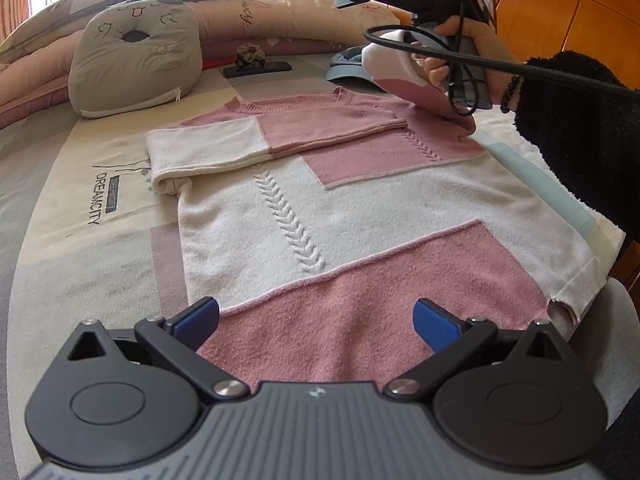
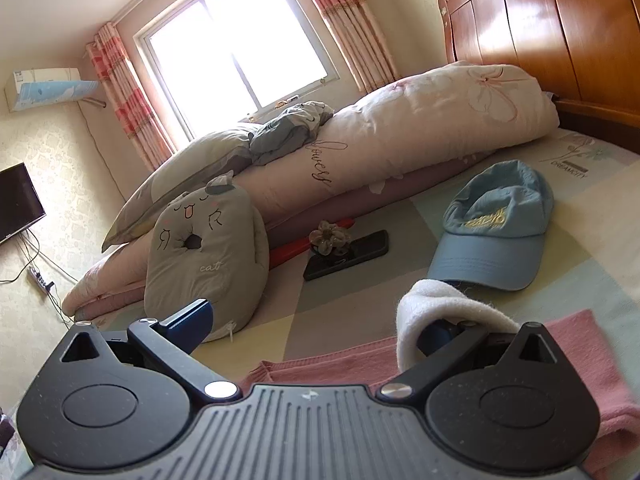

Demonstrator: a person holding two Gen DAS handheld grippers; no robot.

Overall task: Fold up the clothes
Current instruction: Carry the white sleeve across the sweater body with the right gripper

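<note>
Knit pink/white sweater (image 1: 360, 216) flat; fuzzy sleeve (image 2: 448, 312) draped over R gripper (image 2: 320, 320).

Left hand-held gripper (image 1: 316, 322): your unit is held low and level, jaws spread wide, both blue pads bare, nothing between them.

Right hand-held gripper (image 2: 316, 326): jaws also spread wide; your left finger (image 2: 192, 322) is bare, the right one is draped in cloth, pad barely visible. From the left wrist camera the unit sits raised and tilted.

Right hand (image 1: 460, 54): wrapped around that unit's handle, cable looping past your fingers; a beaded bracelet (image 1: 510, 92) at the wrist, then a black fleece sleeve (image 1: 576, 128).
</note>
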